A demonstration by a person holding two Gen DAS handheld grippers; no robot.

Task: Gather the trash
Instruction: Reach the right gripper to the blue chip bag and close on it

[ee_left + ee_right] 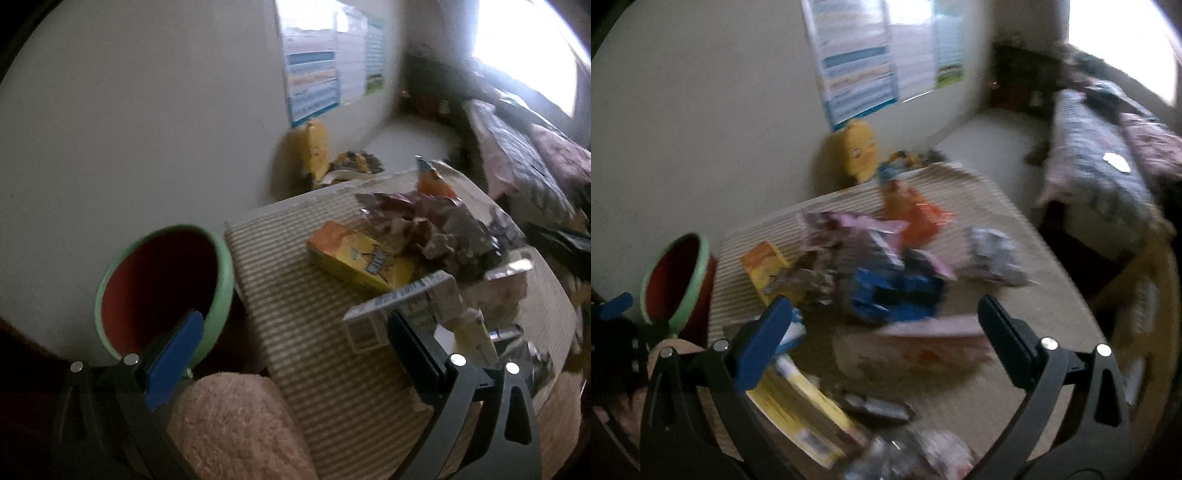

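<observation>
A pile of trash lies on a striped mat (303,317): a yellow-orange carton (358,258), crumpled wrappers (436,225) and a white box (402,314). A green-rimmed red bin (159,284) stands at the mat's left edge. My left gripper (295,332) is open and empty, low over the mat's near left part, its right finger just in front of the white box. In the right wrist view the same trash shows: the carton (764,266), a blue wrapper (897,291), an orange wrapper (919,218), a flat yellow box (805,402). My right gripper (882,321) is open and empty above the pile. The bin (676,280) is at the left.
A wall with a poster (857,59) is behind the mat. A yellow toy (860,147) leans on the wall. A bed with patterned covers (1108,173) stands at the right. A pink fuzzy cloth (236,424) lies at the mat's near edge.
</observation>
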